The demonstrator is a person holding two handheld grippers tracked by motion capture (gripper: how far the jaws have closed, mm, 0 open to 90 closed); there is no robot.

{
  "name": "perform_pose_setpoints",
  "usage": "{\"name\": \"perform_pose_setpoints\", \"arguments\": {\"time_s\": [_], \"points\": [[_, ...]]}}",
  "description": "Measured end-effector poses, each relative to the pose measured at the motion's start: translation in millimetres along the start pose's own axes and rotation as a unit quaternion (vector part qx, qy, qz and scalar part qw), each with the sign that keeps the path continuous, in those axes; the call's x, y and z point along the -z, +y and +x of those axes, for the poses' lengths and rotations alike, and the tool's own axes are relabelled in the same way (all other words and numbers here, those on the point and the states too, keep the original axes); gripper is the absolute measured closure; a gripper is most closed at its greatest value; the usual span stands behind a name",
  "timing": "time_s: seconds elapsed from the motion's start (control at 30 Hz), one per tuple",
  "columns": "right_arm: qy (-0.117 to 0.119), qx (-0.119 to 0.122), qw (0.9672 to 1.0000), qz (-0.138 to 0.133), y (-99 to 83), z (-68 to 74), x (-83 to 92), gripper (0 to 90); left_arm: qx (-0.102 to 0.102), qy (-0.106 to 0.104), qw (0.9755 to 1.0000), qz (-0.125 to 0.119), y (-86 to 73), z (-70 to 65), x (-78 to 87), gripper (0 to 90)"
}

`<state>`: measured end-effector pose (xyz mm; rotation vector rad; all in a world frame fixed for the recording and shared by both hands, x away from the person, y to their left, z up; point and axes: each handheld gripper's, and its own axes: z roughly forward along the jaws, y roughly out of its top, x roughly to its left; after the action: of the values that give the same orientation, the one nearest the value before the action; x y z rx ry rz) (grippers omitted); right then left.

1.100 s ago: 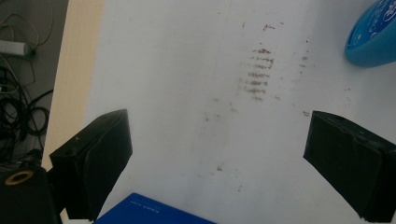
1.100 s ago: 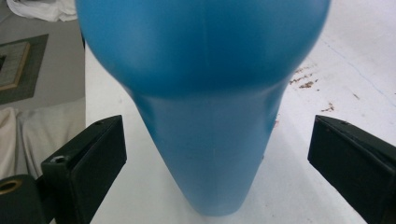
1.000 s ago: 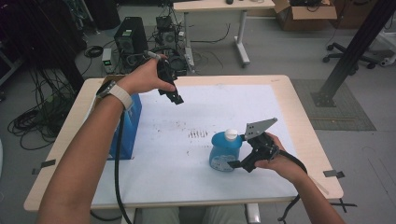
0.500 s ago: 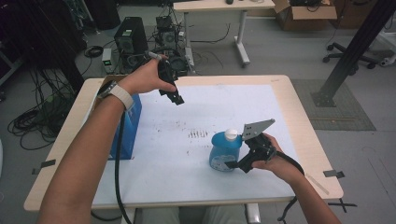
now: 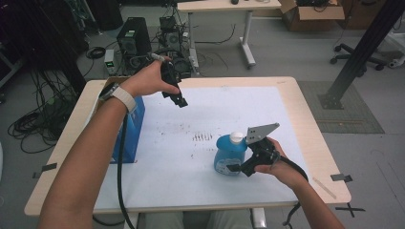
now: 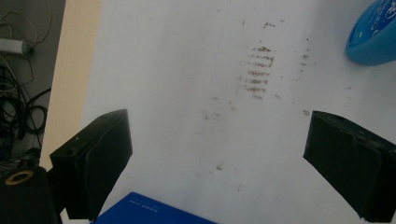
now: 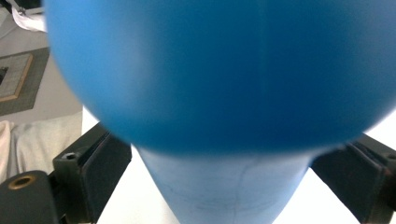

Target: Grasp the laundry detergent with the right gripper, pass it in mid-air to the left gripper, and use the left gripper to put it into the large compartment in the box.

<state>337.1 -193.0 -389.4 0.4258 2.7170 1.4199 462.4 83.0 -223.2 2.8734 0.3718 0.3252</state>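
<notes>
Desk (image 5: 305,102) first: pale wood rim, a white sheet (image 5: 215,114) over most of the top, brown smudges (image 5: 202,137) near its middle. Next down in size, the blue box (image 5: 130,129) sits along the left edge, partly under your left forearm. Then the blue bottle (image 5: 229,155), white cap (image 5: 236,137) up, standing upright toward the right part of the front edge, and that is the thing you are working on. Your right gripper (image 5: 235,168) comes at it low from the right side, level with the belly, which looks like the sensible place to take a rounded bottle. Its jaws have just been closing with the bottle between them; in the right gripper view the blue body (image 7: 224,93) bulges between both pads (image 7: 105,170), though whether they press on it yet I cannot tell. Your left gripper (image 5: 180,100) hangs wide and empty above the sheet near the back left corner, tilted down, probably parked clear of the grasp.
</notes>
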Motion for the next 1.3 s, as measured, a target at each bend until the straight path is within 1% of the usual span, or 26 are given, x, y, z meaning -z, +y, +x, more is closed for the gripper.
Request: {"name": "perform_pose_setpoints", "arguments": {"time_s": [0.47, 0.9, 1.2, 1.3], "points": [[0.004, -0.001, 1.0000, -0.009, -1.7, -0.4, -0.7, 18.6, 0.000, 0.000, 1.0000, -0.001, 0.5, -0.3, -0.9, 8.1], [0.003, 0.006, 0.9999, -0.015, -1.6, -0.2, 0.2, 29.1, 0.000, 0.002, 1.0000, 0.000, 0.4, -0.4, -0.6, 8.2], [0.004, 0.010, 0.9998, -0.015, -1.8, -0.9, 0.9, 33.9, 0.001, 0.003, 1.0000, 0.000, -0.5, -0.3, -1.0, 8.2], [0.006, 0.011, 0.9997, -0.021, -2.1, -1.2, 1.3, 37.3, 0.000, 0.002, 1.0000, 0.002, -0.4, -0.1, -1.5, 8.2]]}}
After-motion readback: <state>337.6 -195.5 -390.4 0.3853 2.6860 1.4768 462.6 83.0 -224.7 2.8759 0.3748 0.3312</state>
